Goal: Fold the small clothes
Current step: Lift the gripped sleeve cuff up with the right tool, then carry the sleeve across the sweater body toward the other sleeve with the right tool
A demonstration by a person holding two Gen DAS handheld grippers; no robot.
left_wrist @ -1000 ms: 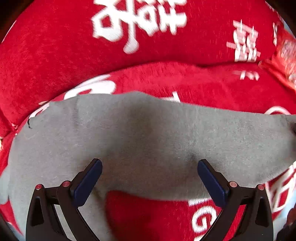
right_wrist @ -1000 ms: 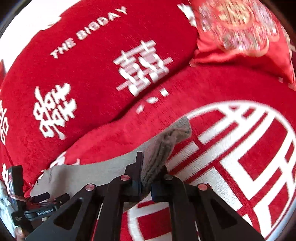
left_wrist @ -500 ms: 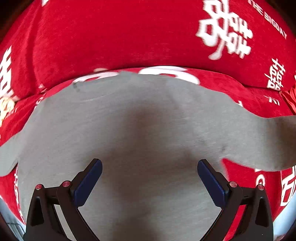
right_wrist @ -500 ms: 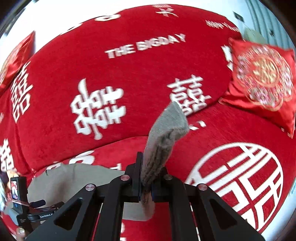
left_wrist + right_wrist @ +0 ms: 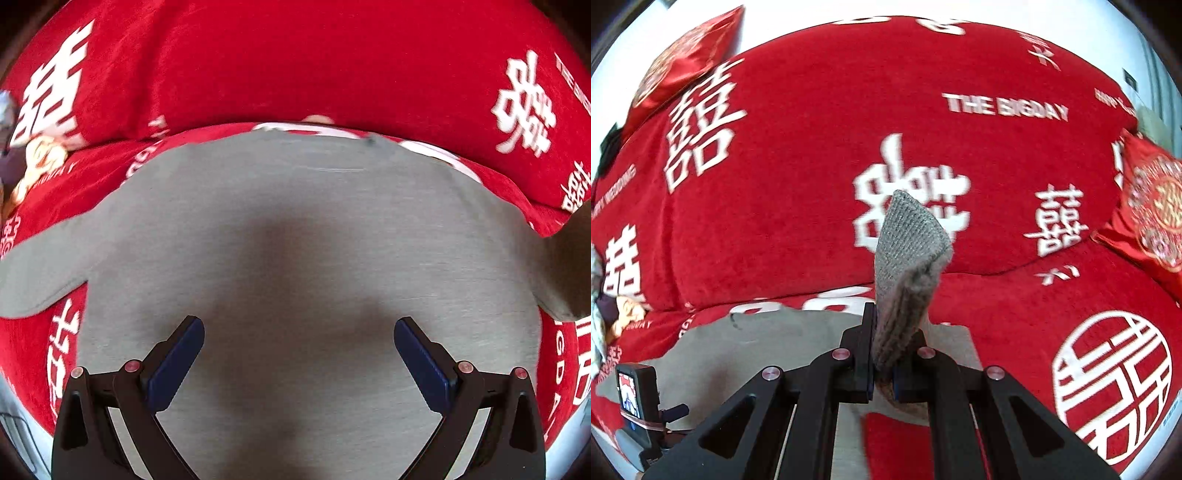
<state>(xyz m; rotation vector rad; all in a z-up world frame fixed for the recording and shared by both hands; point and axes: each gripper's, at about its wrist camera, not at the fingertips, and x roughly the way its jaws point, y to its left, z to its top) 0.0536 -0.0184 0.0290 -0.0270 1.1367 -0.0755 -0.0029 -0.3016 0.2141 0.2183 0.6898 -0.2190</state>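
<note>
I see a sofa (image 5: 812,110) under a red plush cover printed with white double-happiness characters and "THE BIGDAY". A grey garment (image 5: 306,236) lies spread flat on its seat, near me, one sleeve reaching left. A red embroidered cushion (image 5: 1156,206) rests on the seat at far right, and another (image 5: 683,55) sits at the backrest's upper left.

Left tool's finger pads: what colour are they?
Dark blue pads on black arms; clearest in the left wrist view.

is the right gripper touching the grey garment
Touching: in the right wrist view the right gripper has its jaws shut on a bunched fold of the grey garment.
</note>
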